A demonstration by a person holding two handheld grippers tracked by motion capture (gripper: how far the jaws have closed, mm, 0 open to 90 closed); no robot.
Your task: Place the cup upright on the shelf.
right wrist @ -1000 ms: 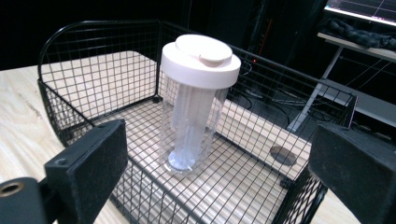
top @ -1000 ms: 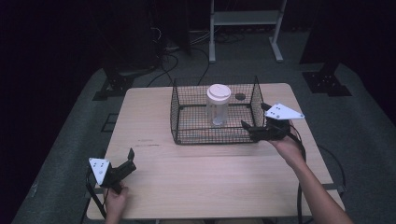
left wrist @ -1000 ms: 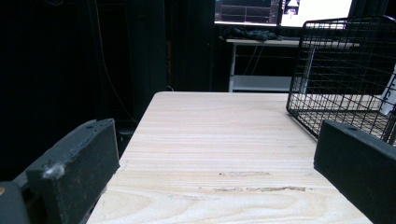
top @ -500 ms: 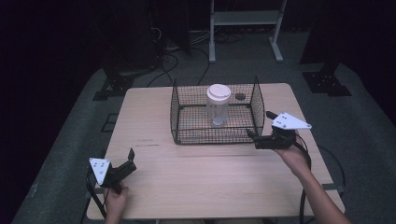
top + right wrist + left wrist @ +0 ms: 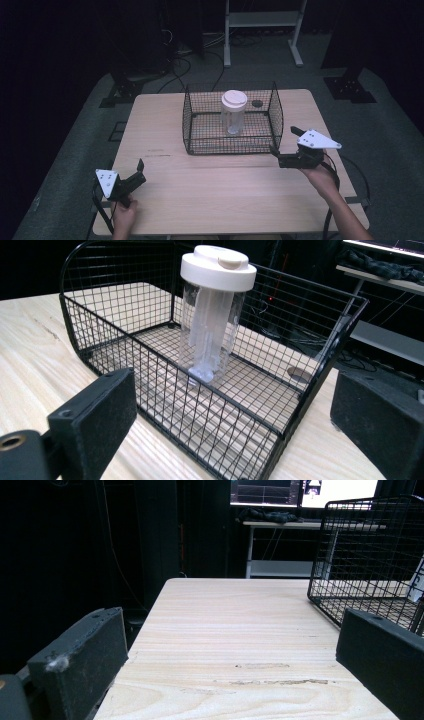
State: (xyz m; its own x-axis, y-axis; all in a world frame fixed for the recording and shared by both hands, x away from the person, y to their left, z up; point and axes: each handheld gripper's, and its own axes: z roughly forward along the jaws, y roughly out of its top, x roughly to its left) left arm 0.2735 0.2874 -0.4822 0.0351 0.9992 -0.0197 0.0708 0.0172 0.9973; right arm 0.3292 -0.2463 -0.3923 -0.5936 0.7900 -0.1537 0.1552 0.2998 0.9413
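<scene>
A pale rectangular wooden table (image 5: 165,130) is seen from the high view, standing on a grey floor mat. A black wire-mesh basket (image 5: 200,135) with an open top is placed on the far half of the table, slightly right of centre. Inside the basket, a clear plastic jar with a white round lid (image 5: 233,112) stands upright on the mesh floor, towards the far side of the basket and apart from its walls. A small dark round mark (image 5: 257,103) is seen on the table top just behind the basket.

The right gripper (image 5: 281,154), black with a grey three-cornered plate on top, is held in the person's right hand (image 5: 320,175) just beside the near right corner of the basket. In the right gripper view, its two black padded jaws are set wide apart with nothing between them, and the near right corner of the basket (image 5: 200,405) lies in front of them, with the jar (image 5: 212,315) beyond the mesh.

The left gripper (image 5: 138,170) is held low at the near left corner of the table, well apart from the basket. In the left gripper view, its jaws are likewise spread wide and empty over bare table (image 5: 235,625), with the basket (image 5: 370,555) seen at the right.
</scene>
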